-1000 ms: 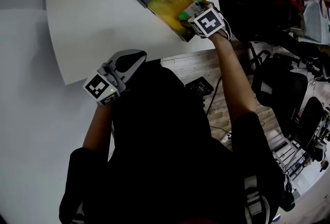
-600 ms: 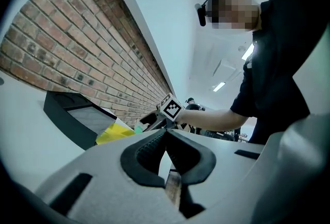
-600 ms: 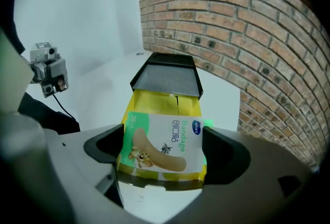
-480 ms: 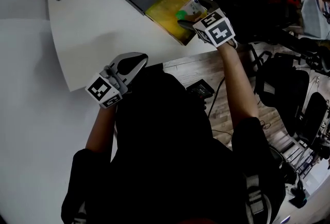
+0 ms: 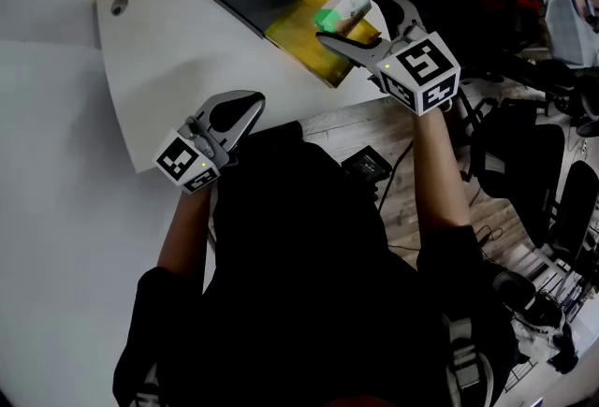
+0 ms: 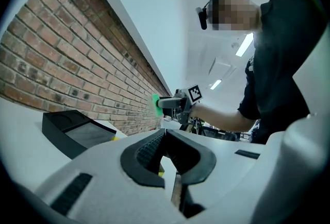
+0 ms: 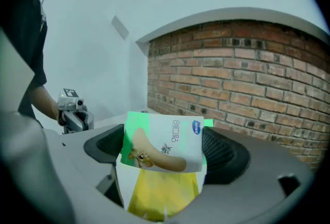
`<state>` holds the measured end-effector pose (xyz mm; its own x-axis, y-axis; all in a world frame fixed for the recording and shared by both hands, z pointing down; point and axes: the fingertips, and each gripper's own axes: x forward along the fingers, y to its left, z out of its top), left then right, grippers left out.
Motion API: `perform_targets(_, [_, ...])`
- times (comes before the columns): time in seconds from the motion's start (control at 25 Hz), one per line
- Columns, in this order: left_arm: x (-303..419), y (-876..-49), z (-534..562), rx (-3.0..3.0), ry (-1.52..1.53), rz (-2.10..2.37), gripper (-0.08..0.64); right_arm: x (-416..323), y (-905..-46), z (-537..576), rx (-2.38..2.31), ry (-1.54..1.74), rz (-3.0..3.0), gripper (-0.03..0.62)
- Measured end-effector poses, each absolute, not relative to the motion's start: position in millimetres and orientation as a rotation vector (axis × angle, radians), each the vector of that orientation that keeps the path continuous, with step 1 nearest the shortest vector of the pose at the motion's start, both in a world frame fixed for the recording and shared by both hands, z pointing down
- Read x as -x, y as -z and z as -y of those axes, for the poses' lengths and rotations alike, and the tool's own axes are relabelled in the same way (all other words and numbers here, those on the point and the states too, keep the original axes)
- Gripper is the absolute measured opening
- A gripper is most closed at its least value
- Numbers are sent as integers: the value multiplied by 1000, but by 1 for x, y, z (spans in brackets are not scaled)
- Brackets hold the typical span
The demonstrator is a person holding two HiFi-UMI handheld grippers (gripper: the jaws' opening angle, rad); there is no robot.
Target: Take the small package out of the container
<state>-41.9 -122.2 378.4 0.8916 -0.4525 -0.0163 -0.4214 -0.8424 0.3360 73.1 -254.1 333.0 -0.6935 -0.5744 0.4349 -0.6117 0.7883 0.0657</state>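
Head view: right gripper grasping small package, upper centre, over yellow container on counter | Left gripper view: left gripper clenched, nothing between jaws | Right gripper view: small package mid-frame between jaws, yellow container beneath.

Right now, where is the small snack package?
The package is at the head view's upper right, clamped in the right gripper above the yellow container on the white table.

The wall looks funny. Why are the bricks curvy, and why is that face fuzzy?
Right gripper view: the wide-angle lens bends the brick wall into an arch. Left gripper view: the mosaic patch was added afterwards to hide the face.
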Motion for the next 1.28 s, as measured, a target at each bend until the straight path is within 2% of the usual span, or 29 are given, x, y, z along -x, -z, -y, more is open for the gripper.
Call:
perform_targets(0.24, [38, -350, 122, -2771, 178, 634, 15, -72, -243, 236, -996, 87, 2774, 474])
perform_targets(0.48, [33, -338, 119, -2788, 216, 615, 15, -74, -183, 214, -1025, 127, 3004, 474])
perform_targets(1.28, [35, -313, 143, -2835, 264, 643, 15, -83, -174, 202, -1016, 138, 3105, 474])
